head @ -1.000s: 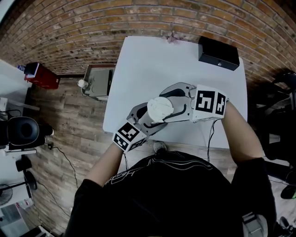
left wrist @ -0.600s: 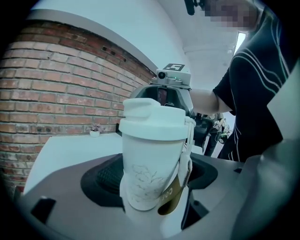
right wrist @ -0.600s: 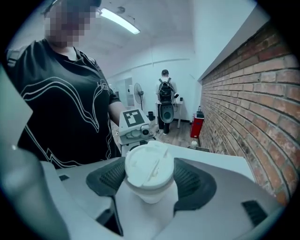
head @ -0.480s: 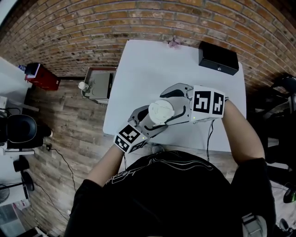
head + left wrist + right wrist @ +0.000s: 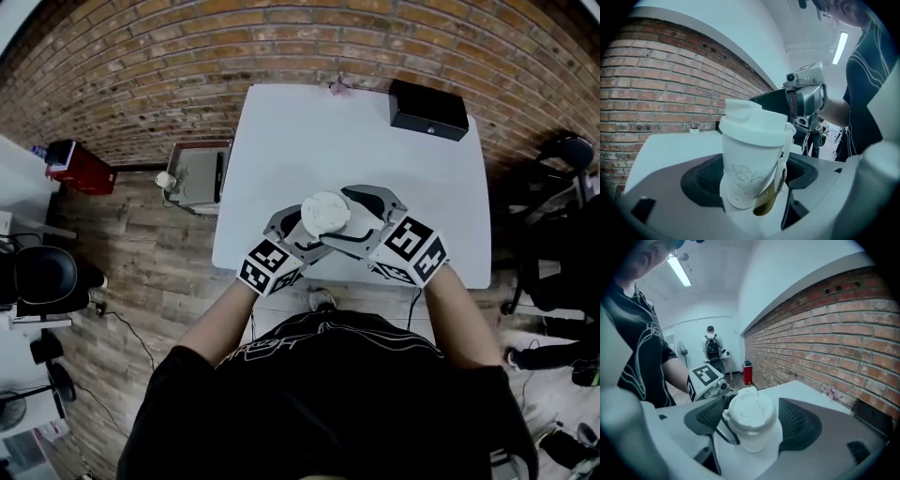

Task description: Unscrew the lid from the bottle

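upright bottle (image 5: 749,157), lid (image 5: 757,129) up — pinched in left gripper (image 5: 752,177), right gripper (image 5: 753,420) opening round lid

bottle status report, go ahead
Left tongs shut on bottle. Right tongs opening, lid between them. Lid still on. Nothing in the way.

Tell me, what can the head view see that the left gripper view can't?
Only the head view shows the red box on the floor, and it looks straight down at the top of the lid.

Only the left gripper view shows the side of the white bottle, with a drawing on it, a gold tag hanging beside it, and the ceiling light.

Both show the bottle, the white table and the brick wall.
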{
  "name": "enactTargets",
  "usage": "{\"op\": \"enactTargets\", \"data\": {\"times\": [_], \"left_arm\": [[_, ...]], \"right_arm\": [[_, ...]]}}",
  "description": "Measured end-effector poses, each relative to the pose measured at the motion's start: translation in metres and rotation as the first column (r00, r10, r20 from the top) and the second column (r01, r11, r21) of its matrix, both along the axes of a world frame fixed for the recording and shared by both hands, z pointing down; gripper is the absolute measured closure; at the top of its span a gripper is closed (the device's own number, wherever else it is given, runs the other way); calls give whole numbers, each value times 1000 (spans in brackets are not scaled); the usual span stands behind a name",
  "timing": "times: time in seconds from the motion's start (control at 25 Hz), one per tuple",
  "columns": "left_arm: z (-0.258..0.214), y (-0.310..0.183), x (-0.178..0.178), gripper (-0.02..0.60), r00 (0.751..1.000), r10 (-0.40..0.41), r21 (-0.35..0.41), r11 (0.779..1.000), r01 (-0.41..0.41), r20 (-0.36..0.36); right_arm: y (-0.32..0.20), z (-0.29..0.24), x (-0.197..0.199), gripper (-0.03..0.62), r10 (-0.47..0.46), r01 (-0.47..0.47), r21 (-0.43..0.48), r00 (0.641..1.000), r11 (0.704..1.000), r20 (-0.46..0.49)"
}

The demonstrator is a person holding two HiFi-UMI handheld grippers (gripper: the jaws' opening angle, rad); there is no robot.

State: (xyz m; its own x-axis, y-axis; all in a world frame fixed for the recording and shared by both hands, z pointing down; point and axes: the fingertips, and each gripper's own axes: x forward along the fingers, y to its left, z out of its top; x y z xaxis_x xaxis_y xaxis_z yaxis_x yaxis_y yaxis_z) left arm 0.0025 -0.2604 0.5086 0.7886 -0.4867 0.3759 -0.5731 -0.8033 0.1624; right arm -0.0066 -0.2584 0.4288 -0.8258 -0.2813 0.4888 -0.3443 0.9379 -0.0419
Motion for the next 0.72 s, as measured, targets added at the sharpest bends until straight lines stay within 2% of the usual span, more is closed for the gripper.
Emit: {"op": "enactTargets", "data": {"times": [0.16, 0.32, 0.52, 0.72], "left_arm": [[2, 0, 3, 193, 1000, 1, 0, 1000, -1, -4], [2, 0, 1, 193, 1000, -5, 3, 1000, 5, -9], [2, -1, 4, 193, 1000, -12, 7, 1000, 12, -14], [4, 0, 3, 193, 1000, -14, -3, 1000, 14, -3]], "right_arm": [[2, 11, 0, 240, 157, -157, 8, 988, 988, 3], [0, 13, -3, 253, 248, -249, 32, 969, 968, 17], [0, 13, 0, 256, 266, -267, 41, 964, 963, 32], [-1, 16, 0, 251, 227, -228, 38, 974, 973, 20]]}}
